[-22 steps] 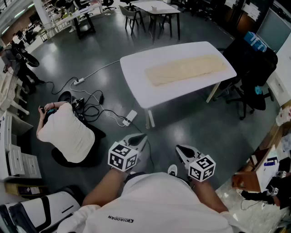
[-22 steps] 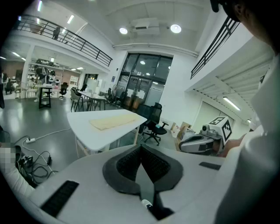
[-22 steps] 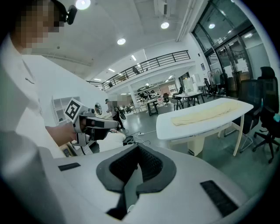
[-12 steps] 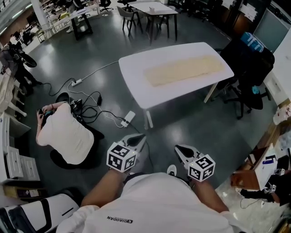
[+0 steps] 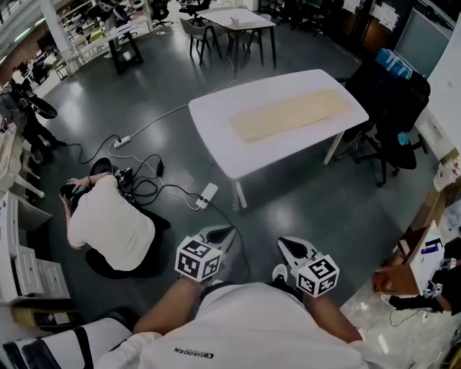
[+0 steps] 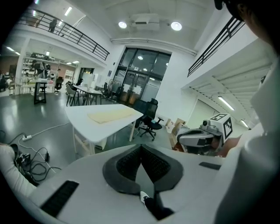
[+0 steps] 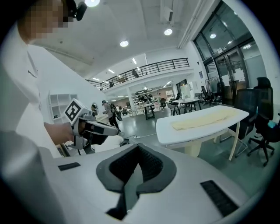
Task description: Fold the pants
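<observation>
Cream pants [image 5: 292, 114] lie stretched flat along a white table [image 5: 216, 122], well across the floor from me. Both grippers hang in front of my body, far short of the table. My left gripper [image 5: 223, 230] is shut with nothing in it, and my right gripper [image 5: 284, 241] is shut and empty too. In the left gripper view the jaws [image 6: 141, 146] meet at their tips, with the pants [image 6: 111, 115] beyond and the right gripper [image 6: 199, 138] at the right. The right gripper view shows its own closed jaws [image 7: 138, 146], the pants [image 7: 205, 118] and the left gripper [image 7: 100, 129].
A person in a white shirt [image 5: 112, 227] crouches on the floor at the left among cables [image 5: 144, 173]. A power strip [image 5: 207, 193] lies near the table leg. Black office chairs [image 5: 392, 108] stand right of the table. More tables [image 5: 234, 18] are farther back.
Both grippers have sunk slightly in the head view and stay shut. The crouching person has shifted a little. The pants have not moved.
</observation>
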{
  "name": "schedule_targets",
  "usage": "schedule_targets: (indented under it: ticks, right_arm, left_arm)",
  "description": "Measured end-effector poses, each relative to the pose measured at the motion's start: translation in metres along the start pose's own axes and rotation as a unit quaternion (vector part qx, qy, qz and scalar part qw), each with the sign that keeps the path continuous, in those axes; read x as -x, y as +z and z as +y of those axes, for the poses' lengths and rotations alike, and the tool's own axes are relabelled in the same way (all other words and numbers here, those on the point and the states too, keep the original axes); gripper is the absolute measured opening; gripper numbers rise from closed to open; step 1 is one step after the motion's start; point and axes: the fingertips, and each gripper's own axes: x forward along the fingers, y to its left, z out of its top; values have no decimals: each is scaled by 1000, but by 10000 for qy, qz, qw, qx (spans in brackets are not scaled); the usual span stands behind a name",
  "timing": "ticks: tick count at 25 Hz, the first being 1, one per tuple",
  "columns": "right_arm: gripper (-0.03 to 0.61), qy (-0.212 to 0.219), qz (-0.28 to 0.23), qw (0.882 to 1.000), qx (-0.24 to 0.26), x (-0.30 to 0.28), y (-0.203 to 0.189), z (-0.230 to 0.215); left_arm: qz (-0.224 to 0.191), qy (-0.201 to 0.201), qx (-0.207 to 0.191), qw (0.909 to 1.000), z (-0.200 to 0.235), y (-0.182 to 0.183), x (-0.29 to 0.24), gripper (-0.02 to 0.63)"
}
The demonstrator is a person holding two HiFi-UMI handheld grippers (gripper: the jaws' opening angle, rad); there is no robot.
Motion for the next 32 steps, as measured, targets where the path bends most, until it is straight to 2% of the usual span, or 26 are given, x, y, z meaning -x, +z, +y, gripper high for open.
schedule_targets:
  ticks: [4, 9, 18, 26, 32]
  right_arm:
    - [18, -295, -23, 9991, -300, 3, -13, -4]
    - [18, -389, -97, 9974, -594, 7, -22, -6]
    - [17, -131, -210, 9987, -446, 9, -7, -36]
    - [17, 283, -261, 9985, -380, 19, 10, -76]
    - [17, 474, -293, 9980, -292, 30, 18, -112]
  left_arm:
    - [-6, -20, -194, 9998, -2, -1, 5, 25]
    - [9, -107, -161, 9998, -10, -9, 1, 25]
    - [-6, 58, -105, 9999, -26, -1, -20, 25]
    - [-262, 437, -14, 9987, -39, 23, -51, 25]
    - [-389, 564, -36, 9976, -54, 35, -80, 25]
